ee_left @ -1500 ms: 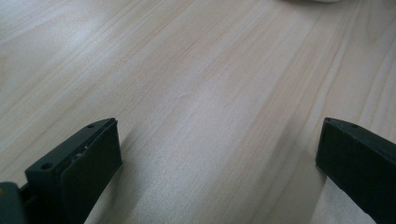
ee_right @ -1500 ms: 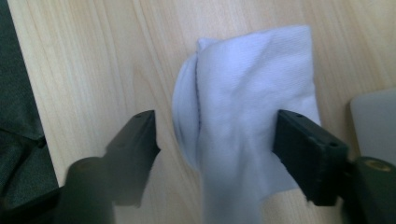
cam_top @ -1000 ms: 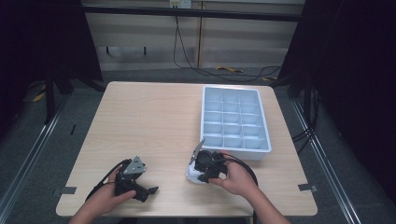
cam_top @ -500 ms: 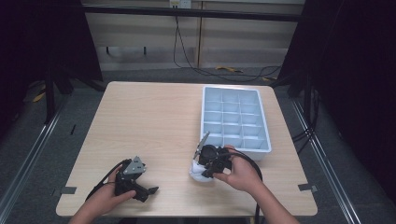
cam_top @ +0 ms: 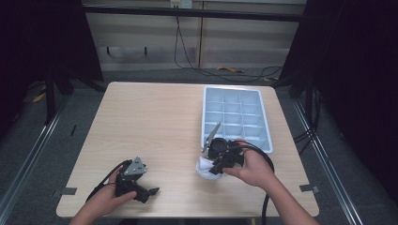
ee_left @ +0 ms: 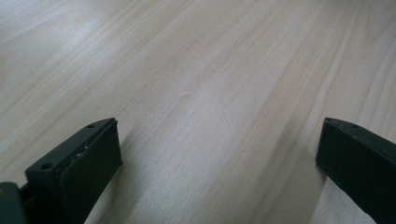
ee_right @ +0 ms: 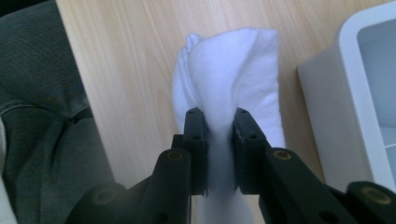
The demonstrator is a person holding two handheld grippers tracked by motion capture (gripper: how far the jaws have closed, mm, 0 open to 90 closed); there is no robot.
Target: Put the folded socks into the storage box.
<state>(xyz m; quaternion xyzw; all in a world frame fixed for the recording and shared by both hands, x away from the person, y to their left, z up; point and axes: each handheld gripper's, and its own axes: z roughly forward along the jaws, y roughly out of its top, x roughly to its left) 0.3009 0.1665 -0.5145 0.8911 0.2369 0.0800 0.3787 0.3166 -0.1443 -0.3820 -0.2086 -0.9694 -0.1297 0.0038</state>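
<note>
A: We start at the left. The left gripper (cam_top: 149, 191) sits at the near left part of the table (cam_top: 150, 122), held low by the left hand (cam_top: 109, 200). In the left gripper view its jaws stand wide apart, with bare wood grain between them and nothing held.

B: Confirmed. We move right. The right gripper (cam_top: 204, 165) is at the near right part of the table, held by the right hand (cam_top: 256, 168). What do we read for its jaws?

A: In the right gripper view the right gripper's two pads (ee_right: 195, 140) press on a white cloth (ee_right: 229, 88) from both sides. The jaws have just been closing, with the cloth between them, and they now clamp it. The cloth bunches into folds beyond the pads.

B: Where do we place the cloth?

A: In the high view the white cloth (cam_top: 204, 166) hangs at the gripper's tip, near the table's near edge and just left of the tray's near corner. We cannot tell whether it touches the wood.

B: Farthest right, we note the grey compartment tray (cam_top: 234, 98) on the far right part of the table. In the right gripper view its rim (ee_right: 336, 93) lies just beside the cloth.
</note>
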